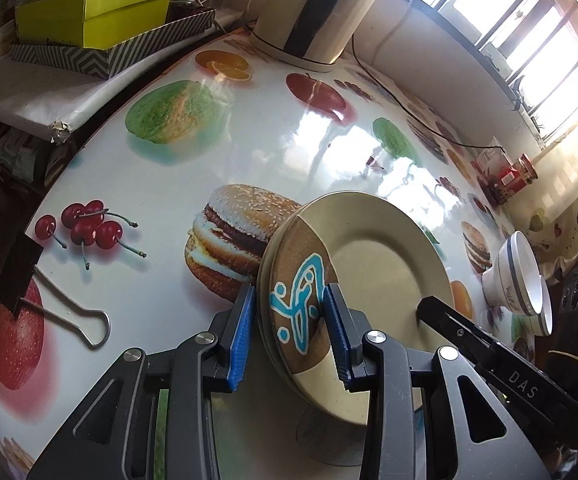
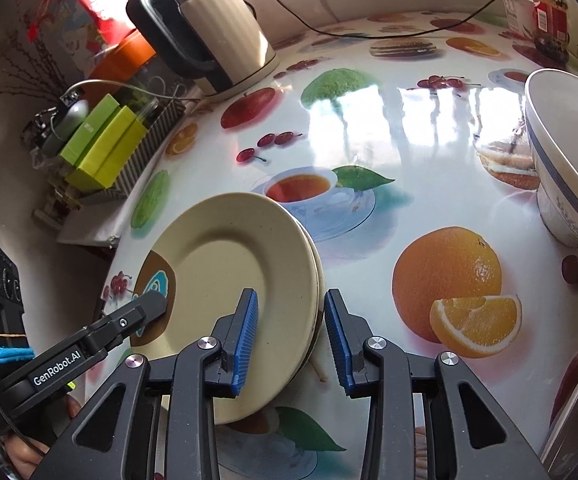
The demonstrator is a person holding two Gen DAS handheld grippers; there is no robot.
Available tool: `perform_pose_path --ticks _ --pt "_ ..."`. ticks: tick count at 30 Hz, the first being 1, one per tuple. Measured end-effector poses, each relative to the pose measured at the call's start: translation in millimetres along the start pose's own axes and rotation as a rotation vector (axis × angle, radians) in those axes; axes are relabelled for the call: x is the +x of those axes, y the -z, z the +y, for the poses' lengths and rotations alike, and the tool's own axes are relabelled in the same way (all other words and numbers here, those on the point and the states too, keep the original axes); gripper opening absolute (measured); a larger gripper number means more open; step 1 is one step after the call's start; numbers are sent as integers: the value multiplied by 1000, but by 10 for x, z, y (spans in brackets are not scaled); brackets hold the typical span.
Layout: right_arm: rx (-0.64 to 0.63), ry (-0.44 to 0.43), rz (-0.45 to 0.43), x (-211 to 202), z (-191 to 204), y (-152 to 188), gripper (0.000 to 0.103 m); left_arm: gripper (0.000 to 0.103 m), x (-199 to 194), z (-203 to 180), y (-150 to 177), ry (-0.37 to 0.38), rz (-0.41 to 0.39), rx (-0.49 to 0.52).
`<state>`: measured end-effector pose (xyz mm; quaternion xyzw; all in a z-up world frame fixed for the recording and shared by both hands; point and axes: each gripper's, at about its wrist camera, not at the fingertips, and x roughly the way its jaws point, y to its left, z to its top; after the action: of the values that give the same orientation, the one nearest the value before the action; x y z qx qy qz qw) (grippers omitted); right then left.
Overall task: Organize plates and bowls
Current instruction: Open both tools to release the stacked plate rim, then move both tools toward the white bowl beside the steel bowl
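Blue ribbed pads of the left gripper [image 1: 291,330] and right gripper [image 2: 291,338] each straddle opposite rims of a cream plate stack [image 1: 373,280], clamped on it, likely to carry it level over the fruit-print table [image 1: 137,168]. Two bowls [image 1: 519,280] wait nearby.

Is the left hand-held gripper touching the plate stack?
Touching. The left wrist view shows the left hand-held gripper with both blue pads pressed against the plate stack rim.
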<state>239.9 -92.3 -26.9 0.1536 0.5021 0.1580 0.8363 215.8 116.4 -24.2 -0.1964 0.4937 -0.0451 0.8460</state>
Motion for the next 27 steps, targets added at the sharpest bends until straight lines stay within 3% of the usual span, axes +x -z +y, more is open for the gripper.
perform_pose_path --ticks 7,15,23,27 --pt "-10 6 -15 -21 -4 -32 34 36 -41 -66 -18 -55 -21 30" --pt "-51 61 -96 -309 10 -26 36 36 -406 -319 15 -178 -158 143" --pt "-121 157 -204 -858 -14 105 50 36 -692 -863 223 -185 -237 281" --pt "-144 208 -269 -1177 -55 201 53 36 -804 -1127 330 -146 -255 323"
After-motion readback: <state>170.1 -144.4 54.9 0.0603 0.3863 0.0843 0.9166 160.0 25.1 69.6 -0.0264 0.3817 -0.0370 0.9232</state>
